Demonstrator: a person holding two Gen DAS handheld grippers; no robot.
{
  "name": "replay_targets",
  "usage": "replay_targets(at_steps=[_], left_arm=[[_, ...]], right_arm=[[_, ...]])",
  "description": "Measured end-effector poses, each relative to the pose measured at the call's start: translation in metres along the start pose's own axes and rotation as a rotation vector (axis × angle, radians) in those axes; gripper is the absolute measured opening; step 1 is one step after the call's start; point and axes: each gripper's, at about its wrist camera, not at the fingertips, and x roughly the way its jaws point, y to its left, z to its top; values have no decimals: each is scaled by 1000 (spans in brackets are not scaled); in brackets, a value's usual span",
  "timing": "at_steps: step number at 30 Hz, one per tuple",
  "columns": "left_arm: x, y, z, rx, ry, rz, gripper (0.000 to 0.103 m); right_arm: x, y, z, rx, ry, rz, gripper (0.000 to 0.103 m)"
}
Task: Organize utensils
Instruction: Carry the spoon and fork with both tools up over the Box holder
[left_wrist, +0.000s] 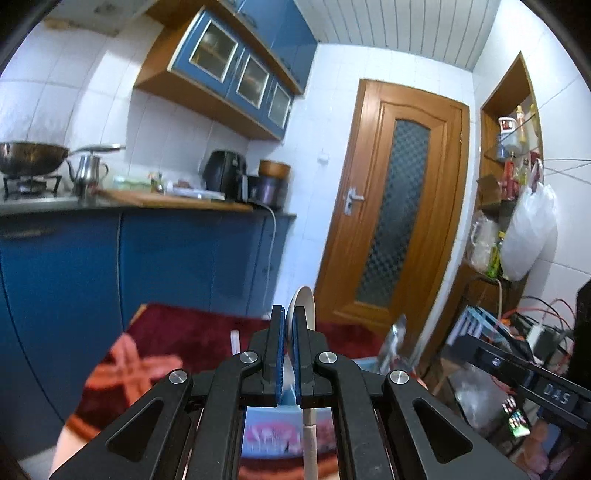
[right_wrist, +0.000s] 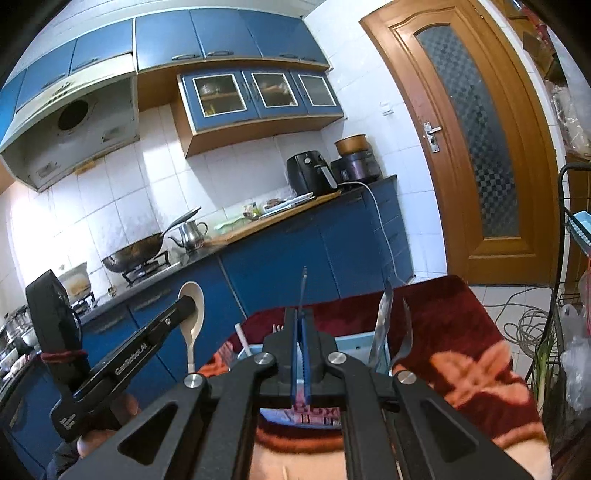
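Cream-coloured spoon (left_wrist: 305, 306) stands upright, clamped in my left gripper (left_wrist: 289, 354) above the blue box (right_wrist: 354, 341). My right gripper (right_wrist: 302, 354) pinches a thin metal utensil (right_wrist: 303, 291) over that box.

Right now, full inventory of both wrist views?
spoon: 1, cream, in left gripper
thin utensil: 1, metal, in right gripper
fork: 1, metal, standing in box
knife: 1, metal, standing in box
box: 1, pale blue, on cloth
cloth: 1, dark red, under box
wok: 1, dark, stove
kettle: 1, steel, counter
air fryer: 1, black, counter
door: 1, wooden
left gripper: shut
right gripper: shut
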Motion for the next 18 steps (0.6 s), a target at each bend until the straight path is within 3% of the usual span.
replay_targets(at_steps=[10,18], left_arm=[[38,4,27,7,-160,121,4],[70,4,19,22,-212,193,4]], right_arm=[[14,-15,24,45,-60,-4,4],[37,-20,35,37,-80,-25,4]])
